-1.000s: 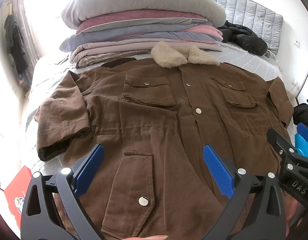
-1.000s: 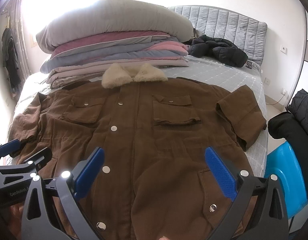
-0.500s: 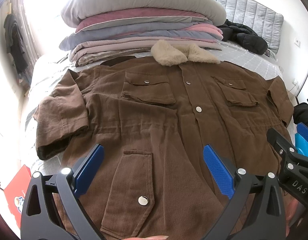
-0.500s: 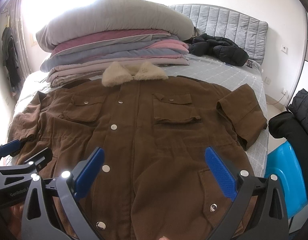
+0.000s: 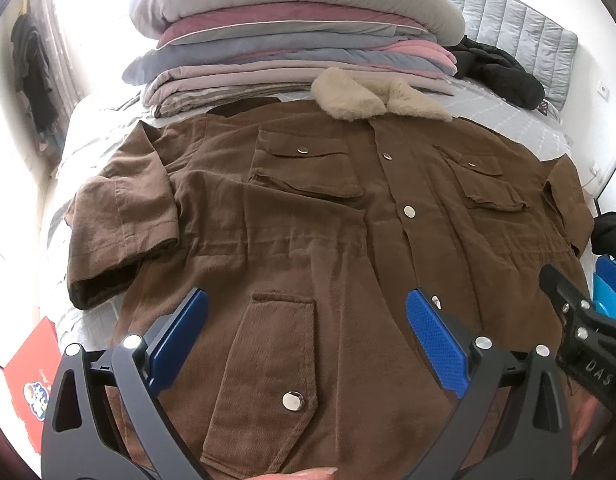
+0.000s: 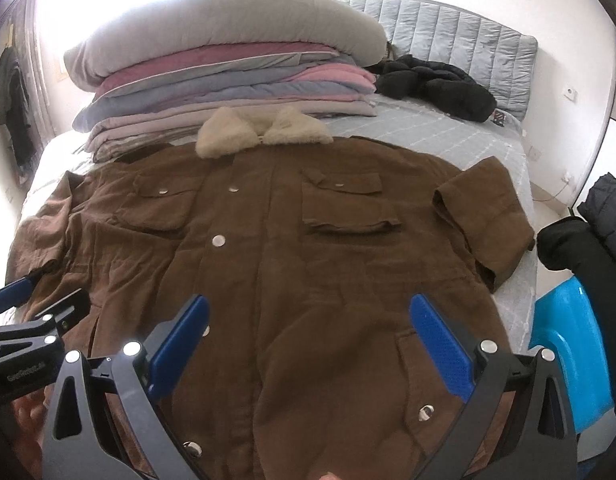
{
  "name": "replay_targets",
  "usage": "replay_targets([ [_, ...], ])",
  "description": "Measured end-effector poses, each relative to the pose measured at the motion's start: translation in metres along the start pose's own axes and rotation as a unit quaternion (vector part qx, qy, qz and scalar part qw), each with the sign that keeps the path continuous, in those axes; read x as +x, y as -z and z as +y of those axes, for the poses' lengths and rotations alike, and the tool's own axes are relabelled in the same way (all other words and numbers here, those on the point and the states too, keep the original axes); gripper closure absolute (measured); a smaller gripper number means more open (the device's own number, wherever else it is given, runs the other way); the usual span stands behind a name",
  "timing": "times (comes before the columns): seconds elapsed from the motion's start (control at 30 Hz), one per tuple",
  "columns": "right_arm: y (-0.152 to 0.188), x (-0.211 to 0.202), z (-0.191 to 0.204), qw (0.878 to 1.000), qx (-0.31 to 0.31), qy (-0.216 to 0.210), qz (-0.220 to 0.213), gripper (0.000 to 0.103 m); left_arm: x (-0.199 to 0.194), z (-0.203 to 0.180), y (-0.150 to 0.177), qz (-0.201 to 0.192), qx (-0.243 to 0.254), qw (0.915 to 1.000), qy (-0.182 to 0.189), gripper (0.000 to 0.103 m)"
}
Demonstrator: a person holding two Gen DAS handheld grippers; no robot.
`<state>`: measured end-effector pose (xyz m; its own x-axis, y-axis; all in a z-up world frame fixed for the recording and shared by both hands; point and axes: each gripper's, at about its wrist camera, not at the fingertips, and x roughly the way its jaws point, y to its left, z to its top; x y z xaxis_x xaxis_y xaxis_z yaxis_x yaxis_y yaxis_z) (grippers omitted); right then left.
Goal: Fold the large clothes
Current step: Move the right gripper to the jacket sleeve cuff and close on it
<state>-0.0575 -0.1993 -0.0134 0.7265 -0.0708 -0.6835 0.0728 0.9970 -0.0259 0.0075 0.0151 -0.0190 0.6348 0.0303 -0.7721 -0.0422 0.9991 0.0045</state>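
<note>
On the bed [image 6: 447,140], front side up, lies the brown jacket [image 5: 327,248], its fleece collar [image 5: 371,98] toward the stack of folded bedding [image 5: 292,52] and its hem nearest the cameras. Both sleeves are already turned in: one sleeve [image 5: 120,220] doubled back at the jacket's left edge, the other sleeve [image 6: 487,216] likewise at its right edge. The body itself shows no fold yet, so by the look of it the main folding is all to come. The left gripper [image 5: 308,340] hovers over the lower pocket near the hem, jaws spread wide, nothing between them. The right gripper [image 6: 308,344] hangs over the hem on the other side of the snap placket, jaws equally spread and empty. Neither one touches the cloth. A black coat [image 6: 435,84] sits beyond the jacket's collar, well apart.
</note>
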Motion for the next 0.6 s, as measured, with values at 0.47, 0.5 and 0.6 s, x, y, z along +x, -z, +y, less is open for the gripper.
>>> replay_targets([
  [0.47,-0.031,-0.006,-0.051,0.997,-0.030,0.058,-0.040,0.006,-0.004,0.009,-0.007,0.007,-0.021,0.9997,0.014,0.007],
  [0.5,-0.037,-0.003,-0.066,0.997,-0.029,0.066,-0.041,0.006,-0.002,0.011,-0.007,0.012,-0.024,0.9995,0.014,0.007],
  [0.6,-0.051,0.016,-0.113,0.996,0.002,0.084,-0.017,0.006,0.002,0.015,-0.008,0.020,-0.032,0.9991,0.019,0.007],
])
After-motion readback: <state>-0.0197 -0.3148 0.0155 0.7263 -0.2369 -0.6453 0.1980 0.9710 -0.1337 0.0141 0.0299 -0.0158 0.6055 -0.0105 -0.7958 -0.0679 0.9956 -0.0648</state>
